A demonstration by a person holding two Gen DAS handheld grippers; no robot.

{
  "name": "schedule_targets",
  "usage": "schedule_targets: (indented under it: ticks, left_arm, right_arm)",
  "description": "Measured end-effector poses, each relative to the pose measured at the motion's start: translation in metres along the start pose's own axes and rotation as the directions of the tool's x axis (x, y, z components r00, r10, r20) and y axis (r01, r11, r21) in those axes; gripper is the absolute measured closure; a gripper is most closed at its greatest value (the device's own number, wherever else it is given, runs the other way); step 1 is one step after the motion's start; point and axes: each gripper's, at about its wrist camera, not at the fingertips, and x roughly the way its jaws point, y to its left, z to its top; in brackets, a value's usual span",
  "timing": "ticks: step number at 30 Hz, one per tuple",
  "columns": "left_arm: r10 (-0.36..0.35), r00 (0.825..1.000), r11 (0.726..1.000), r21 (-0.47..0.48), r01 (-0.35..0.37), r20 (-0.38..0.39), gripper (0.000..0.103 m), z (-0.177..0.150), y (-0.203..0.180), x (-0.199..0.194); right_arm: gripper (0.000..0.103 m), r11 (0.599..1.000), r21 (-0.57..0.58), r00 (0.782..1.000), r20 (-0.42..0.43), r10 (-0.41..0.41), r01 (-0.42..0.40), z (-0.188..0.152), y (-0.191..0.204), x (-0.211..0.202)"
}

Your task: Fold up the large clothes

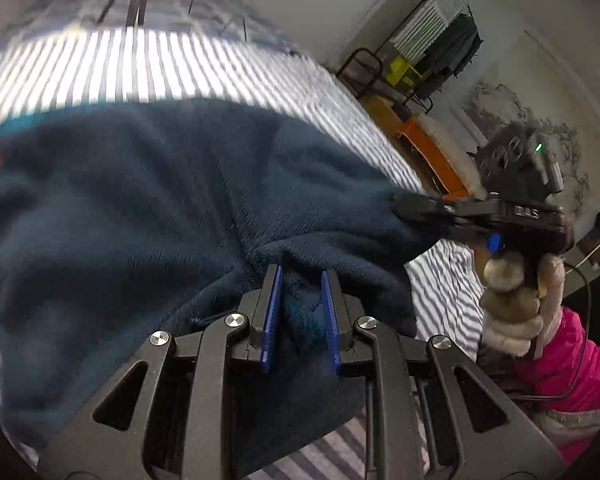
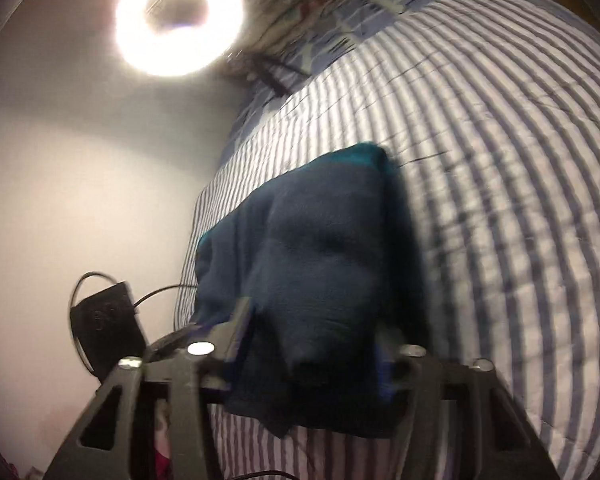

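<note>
A large dark blue fleece garment (image 1: 148,208) with a teal band lies spread on the striped bed. My left gripper (image 1: 300,280) is shut on a bunched fold of its near edge, between the blue pads (image 1: 272,312). My right gripper (image 1: 416,210), held in a gloved hand, is shut on another part of the same edge, to the right. In the right wrist view the fleece (image 2: 324,264) drapes over my right gripper (image 2: 312,344) and hides its fingertips. The edge hangs a little above the bed.
The bed has a blue and white striped cover (image 1: 112,68), which also shows in the right wrist view (image 2: 480,184). A clothes rack (image 1: 432,44) and orange furniture (image 1: 428,148) stand beyond the bed. A ring light (image 2: 178,16) and a black box with cables (image 2: 104,328) are at the left.
</note>
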Motion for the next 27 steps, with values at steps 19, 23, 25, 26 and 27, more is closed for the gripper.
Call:
schedule_targets:
  ticks: [19,23,25,26,27]
  left_arm:
    - [0.183,0.951,0.967,-0.222,-0.127,0.250,0.055,0.013,0.070,-0.113]
    - [0.237,0.964,0.944,-0.260,-0.201,0.118,0.055,0.003,0.098,-0.086]
    - [0.264,0.963,0.936,-0.257,-0.241,0.060,0.055,-0.004,0.104,-0.073]
    - [0.272,0.961,0.935,-0.251,-0.252,0.048,0.055,-0.009,0.105,-0.068]
    - [0.276,0.960,0.935,-0.245,-0.258,0.045,0.055,-0.011,0.105,-0.065]
  right_arm:
    - [0.068,0.967,-0.189,0.978,0.155,-0.142,0.170,-0.008,0.026,-0.042]
    - [0.070,0.940,-0.257,0.965,0.190,-0.181,0.226,0.003,0.044,-0.024]
    - [0.072,0.899,-0.332,0.954,0.184,-0.236,0.286,0.002,0.054,-0.001]
    - [0.073,0.883,-0.357,0.951,0.169,-0.260,0.305,0.000,0.054,0.007]
    - [0.073,0.863,-0.381,0.943,0.138,-0.302,0.332,-0.004,0.051,0.023]
